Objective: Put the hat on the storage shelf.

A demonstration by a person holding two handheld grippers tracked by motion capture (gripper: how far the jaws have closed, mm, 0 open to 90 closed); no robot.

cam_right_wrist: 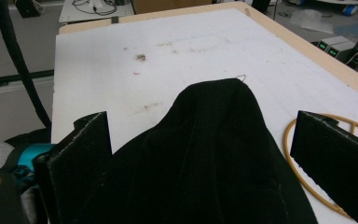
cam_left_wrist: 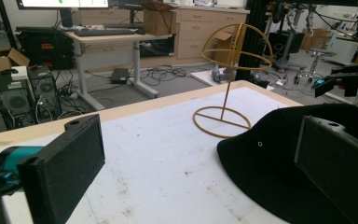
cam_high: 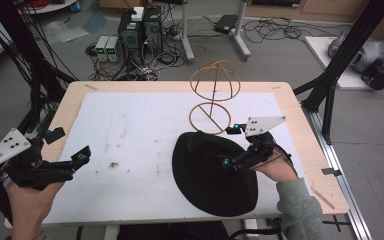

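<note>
A black hat (cam_high: 200, 185) lies on the white mat (cam_high: 130, 125), right of the middle. Behind it stands a gold wire hat stand (cam_high: 214, 80), its base ring just touching the hat's far rim. My right gripper (cam_high: 231, 145) is open, its jaws straddling the hat's raised crown (cam_right_wrist: 209, 154) without pinching it. In the right gripper view, the stand's ring (cam_right_wrist: 286, 140) curves beside the right jaw. My left gripper (cam_high: 70, 145) hovers open at the table's left edge, nothing between its jaws. In the left gripper view, it faces the hat (cam_left_wrist: 279, 154) and stand (cam_left_wrist: 230, 70).
The wooden table (cam_high: 290, 107) ends close on the right, where a thin stick (cam_high: 322, 195) lies. Black frame struts (cam_high: 340, 55) rise at both sides. Computer boxes (cam_high: 140, 30) and cables sit on the floor beyond. A dark stain (cam_high: 113, 164) marks the mat.
</note>
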